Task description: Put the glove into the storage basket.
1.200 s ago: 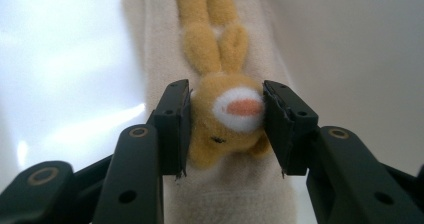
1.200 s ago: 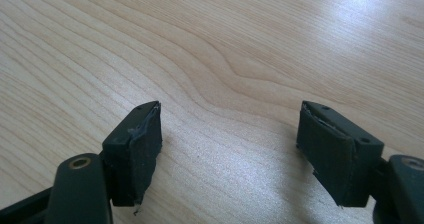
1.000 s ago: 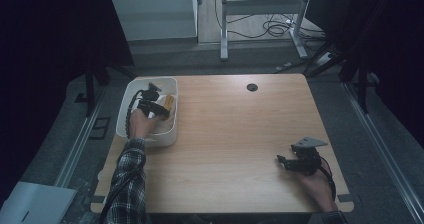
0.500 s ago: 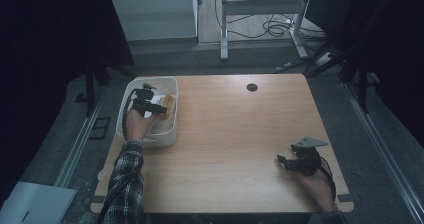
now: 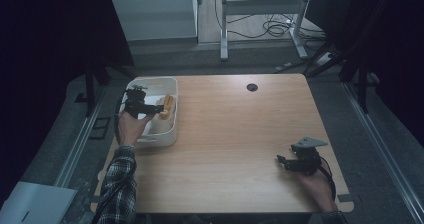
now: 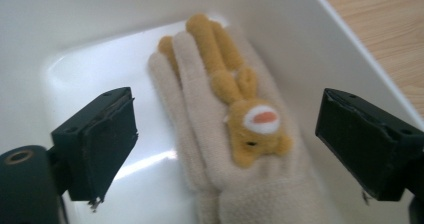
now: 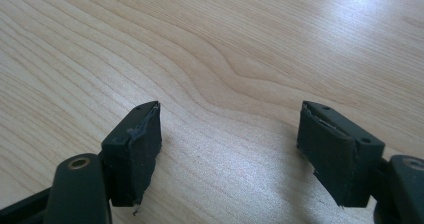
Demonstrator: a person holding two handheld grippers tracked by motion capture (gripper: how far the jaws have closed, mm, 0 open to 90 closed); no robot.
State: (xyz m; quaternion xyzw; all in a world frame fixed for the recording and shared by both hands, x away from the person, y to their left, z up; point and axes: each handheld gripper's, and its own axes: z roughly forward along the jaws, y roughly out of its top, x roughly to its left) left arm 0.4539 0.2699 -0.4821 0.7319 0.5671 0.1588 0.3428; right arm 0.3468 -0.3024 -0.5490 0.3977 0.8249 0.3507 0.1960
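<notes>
Cream glove [image 6: 235,149] lies in the white bin [image 6: 350,49]; left tongs [image 6: 230,144] have just been opening above it, right tongs [image 7: 232,149] are spread.

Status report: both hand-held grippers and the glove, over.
Left hand-held gripper jaws just opened, over glove, not touching. Glove lies flat in white bin. Right hand-held gripper open, nothing between, above bare table. Nothing in the way.

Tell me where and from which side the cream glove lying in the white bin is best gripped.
Probably across the glove at its palm, coming from straight above. It lies flat on the floor of the white bin, whose walls block a sideways approach. The left gripper, jaws just opened, straddles the palm without touching it. The orange animal patch adds bulk there, so pinching the cuff below might hold more evenly.
</notes>
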